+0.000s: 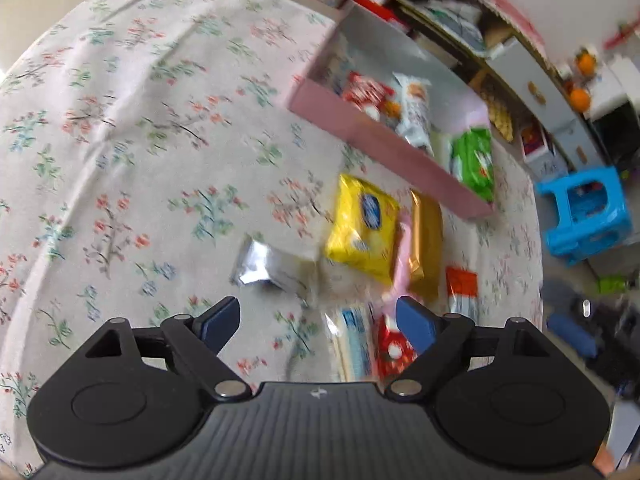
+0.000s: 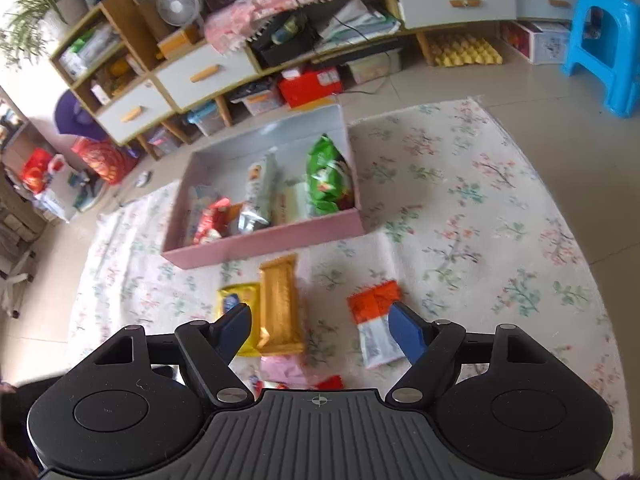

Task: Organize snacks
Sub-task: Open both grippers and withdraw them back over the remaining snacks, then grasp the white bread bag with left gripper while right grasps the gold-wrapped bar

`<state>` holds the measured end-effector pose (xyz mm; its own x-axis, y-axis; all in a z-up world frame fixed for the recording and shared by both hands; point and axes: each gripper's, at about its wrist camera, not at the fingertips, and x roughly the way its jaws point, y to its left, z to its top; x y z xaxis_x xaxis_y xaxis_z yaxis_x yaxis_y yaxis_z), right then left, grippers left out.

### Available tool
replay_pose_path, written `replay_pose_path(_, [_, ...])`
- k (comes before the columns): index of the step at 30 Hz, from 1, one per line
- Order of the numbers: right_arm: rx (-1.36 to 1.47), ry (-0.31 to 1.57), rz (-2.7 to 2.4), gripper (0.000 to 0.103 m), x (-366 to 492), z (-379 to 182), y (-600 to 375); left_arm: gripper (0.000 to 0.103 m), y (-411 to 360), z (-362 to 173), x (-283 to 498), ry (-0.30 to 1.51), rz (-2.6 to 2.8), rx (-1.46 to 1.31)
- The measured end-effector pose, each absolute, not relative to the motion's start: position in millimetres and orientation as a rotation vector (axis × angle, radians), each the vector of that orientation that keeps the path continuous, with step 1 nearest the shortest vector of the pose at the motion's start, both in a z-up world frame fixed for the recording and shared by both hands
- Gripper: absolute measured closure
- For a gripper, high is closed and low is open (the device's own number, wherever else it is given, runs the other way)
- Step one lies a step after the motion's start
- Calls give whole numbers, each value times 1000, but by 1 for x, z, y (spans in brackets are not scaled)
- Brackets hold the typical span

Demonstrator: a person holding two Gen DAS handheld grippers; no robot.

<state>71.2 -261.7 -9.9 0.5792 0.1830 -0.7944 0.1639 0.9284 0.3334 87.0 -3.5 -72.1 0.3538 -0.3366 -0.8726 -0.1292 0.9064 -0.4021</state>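
**Right wrist view: picking next snack**

Both grippers (image 2: 320,330) (image 1: 318,326) hover w/ jaws spread, nothing held. Gold packet (image 2: 279,307) lies on the floral cloth (image 2: 480,240), just near of the pink box (image 2: 264,246). Centre jaws across its narrow width, then descend.

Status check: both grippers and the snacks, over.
Left gripper open, empty. Right gripper open, empty. Pink box part filled; gold packet, yellow packet, orange-and-white packet on the floral cloth. Nothing blocking.
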Motion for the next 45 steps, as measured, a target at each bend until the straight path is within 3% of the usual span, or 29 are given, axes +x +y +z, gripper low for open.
replay_pose_path(20, [533, 1013, 68, 26, 84, -25, -255, 18, -28, -98, 71, 1264, -113, -379])
replay_pose_path(23, [532, 1000, 46, 26, 86, -23, -257, 25, -44, -101, 69, 1252, -151, -371])
replay_pose_path(25, [535, 984, 47, 26, 84, -20, -259, 39, -58, -104, 67, 1246, -162, -312])
replay_pose_path(27, [533, 982, 54, 26, 83, -19, -258, 44, -72, -112, 67, 1264, -150, -235])
replay_pose_path(30, [520, 993, 61, 26, 83, -20, -256, 44, -82, -116, 66, 1242, -143, -182])
replay_pose_path(33, [526, 988, 60, 26, 82, -18, -258, 52, -94, -116, 62, 1217, -188, -127])
replay_pose_path(38, [529, 981, 60, 26, 82, -17, -258, 52, -116, -120, 61, 1161, -186, 5])
replay_pose_path(40, [515, 987, 56, 26, 83, -19, -256, 66, -122, -122, 60, 1126, -184, 82])
replay_pose_path(45, [516, 1029, 18, 26, 91, -31, -259, 74, -111, -117, 53, 1120, -225, 121])
